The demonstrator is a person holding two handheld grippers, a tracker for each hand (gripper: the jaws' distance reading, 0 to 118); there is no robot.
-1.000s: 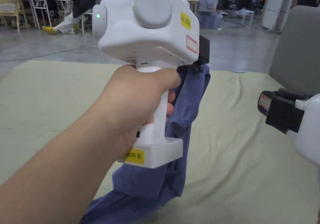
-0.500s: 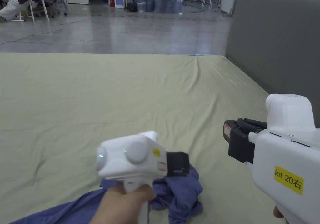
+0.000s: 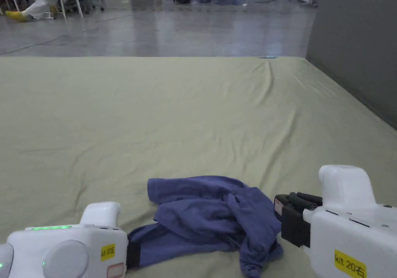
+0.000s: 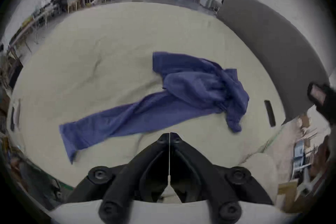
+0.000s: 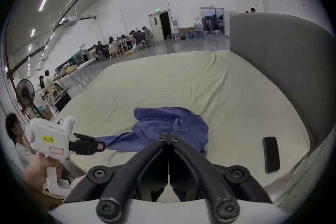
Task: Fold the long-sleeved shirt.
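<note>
With both jaws pressed together and empty, our left gripper (image 4: 169, 137) and right gripper (image 5: 169, 136) flank the crumpled shirt (image 3: 217, 216) lying just ahead; we should spread it flat first.

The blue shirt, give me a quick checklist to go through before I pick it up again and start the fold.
1. Shirt released: ok, it lies on the green sheet, neither tool holding it.
2. Shirt spread flat: not ok, the body is bunched in a heap, with one long part trailing out.
3. Left tool empty: ok, its jaws are together with no cloth between.
4. Right tool empty: ok, jaws together, nothing held.
5. Collar and hem located: cannot tell, both are lost in the folds.
6. Black flat object away from the shirt: ok, it lies apart near the sheet's edge.
</note>
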